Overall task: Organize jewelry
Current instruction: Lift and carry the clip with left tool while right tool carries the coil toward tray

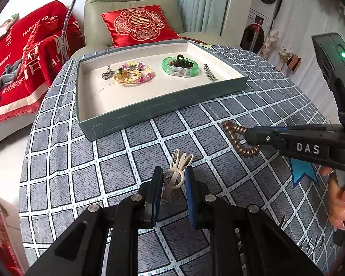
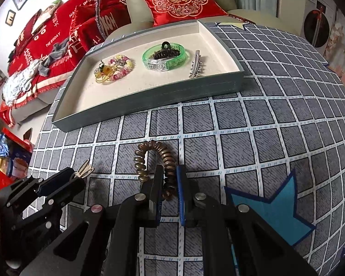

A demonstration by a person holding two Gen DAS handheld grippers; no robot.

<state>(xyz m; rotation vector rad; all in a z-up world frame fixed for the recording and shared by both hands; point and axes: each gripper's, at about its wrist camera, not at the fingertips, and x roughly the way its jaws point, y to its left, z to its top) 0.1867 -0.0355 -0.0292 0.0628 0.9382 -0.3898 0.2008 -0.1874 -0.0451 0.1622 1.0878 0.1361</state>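
A grey tray (image 1: 149, 112) (image 2: 131, 105) on the checked tablecloth holds beaded bracelets (image 1: 135, 72) (image 2: 117, 69), a green bangle (image 1: 180, 69) (image 2: 164, 57) with a dark claw clip inside it, and a silver hair clip (image 1: 210, 73) (image 2: 196, 65). My left gripper (image 1: 173, 177) (image 2: 77, 174) is shut on a cream hair clip (image 1: 177, 171) (image 2: 85, 169) on the cloth in front of the tray. My right gripper (image 2: 169, 177) (image 1: 247, 135) is shut on a bronze spiral hair tie (image 2: 158, 158) (image 1: 237, 138) to its right.
A blue star patch (image 2: 269, 211) lies on the cloth (image 1: 80, 184) right of the right gripper. A green armchair with a red cushion (image 1: 140, 25) stands behind the table. A sofa with a red blanket (image 1: 23, 57) is at the left.
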